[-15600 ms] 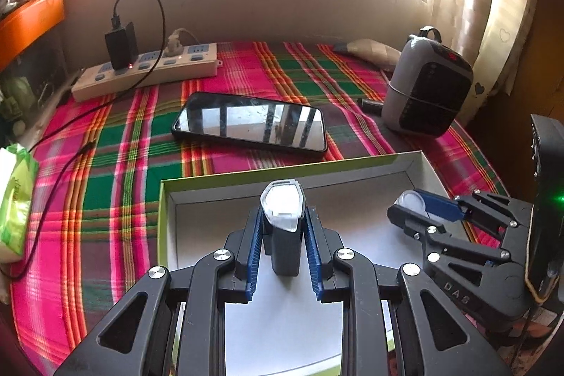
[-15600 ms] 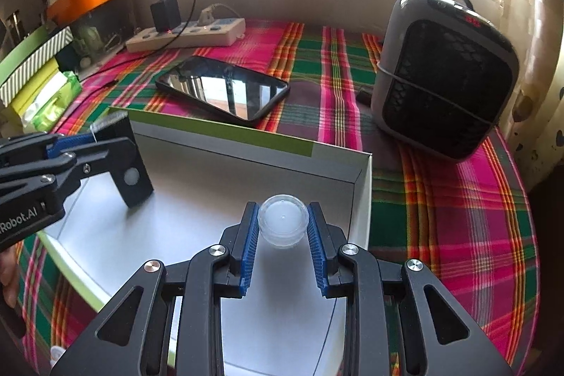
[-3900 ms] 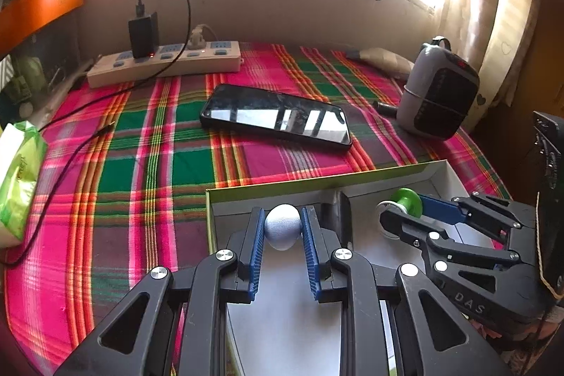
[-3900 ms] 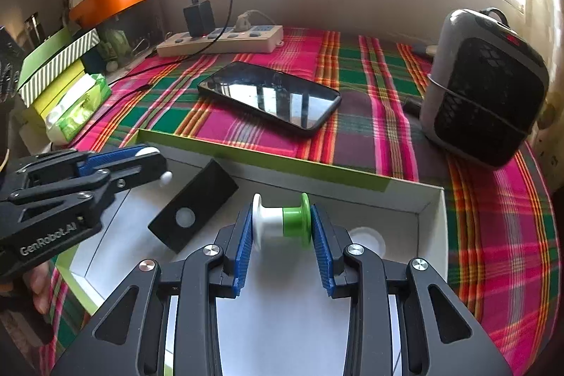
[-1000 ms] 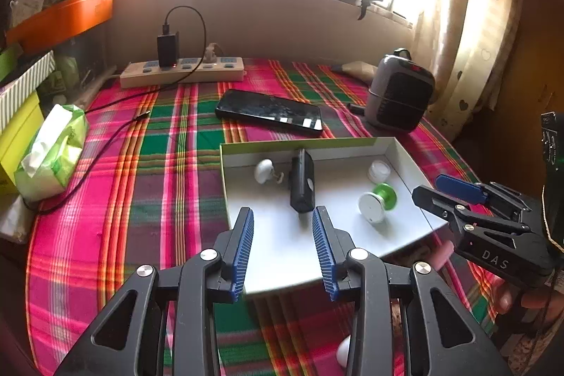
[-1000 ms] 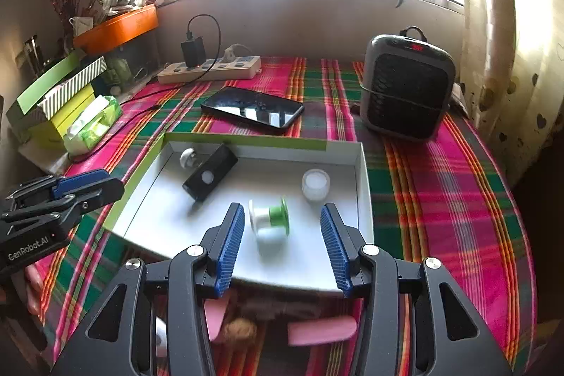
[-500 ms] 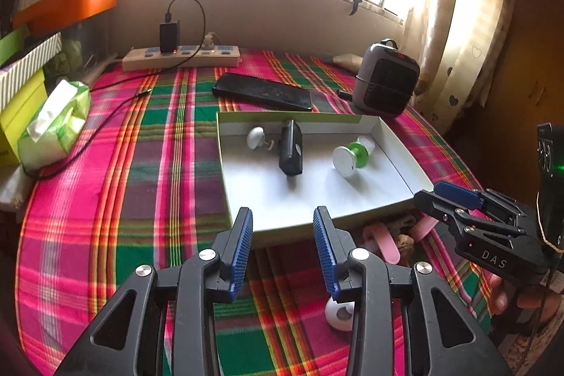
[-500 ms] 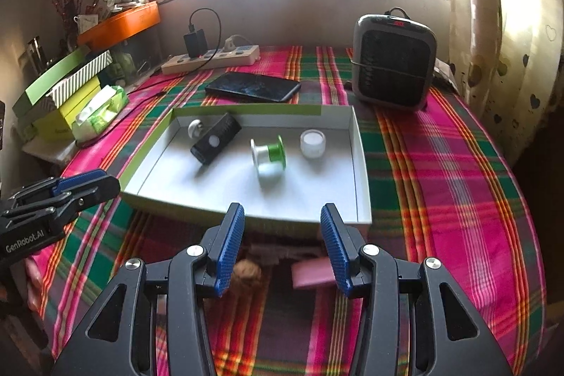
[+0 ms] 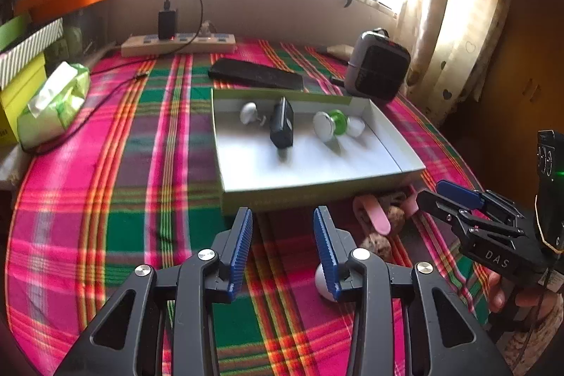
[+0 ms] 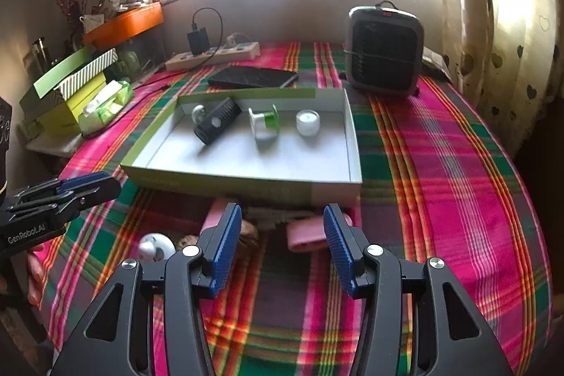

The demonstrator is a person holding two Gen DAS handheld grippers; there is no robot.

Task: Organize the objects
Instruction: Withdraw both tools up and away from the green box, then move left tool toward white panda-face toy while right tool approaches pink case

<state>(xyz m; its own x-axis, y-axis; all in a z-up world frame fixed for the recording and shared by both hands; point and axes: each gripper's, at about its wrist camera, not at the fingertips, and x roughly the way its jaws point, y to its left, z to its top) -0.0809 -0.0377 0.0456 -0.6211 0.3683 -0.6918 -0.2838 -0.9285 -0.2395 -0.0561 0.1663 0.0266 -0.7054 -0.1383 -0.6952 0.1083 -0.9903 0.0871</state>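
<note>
Pink clips (image 10: 306,236), two brown lumps and a white ball (image 10: 156,246) lie on the plaid cloth at the lower centre of the right view, touching or just under the near wall of the tray (image 10: 243,187). I judge that reaching there may bump the tray, and the ball may roll away. My left gripper (image 9: 283,235) is wide open and empty. My right gripper (image 10: 282,240) is also wide open, holding nothing. The spool (image 10: 263,120), black block (image 10: 216,120), cap (image 10: 307,122) and knob (image 10: 198,112) sit inside the tray.
</note>
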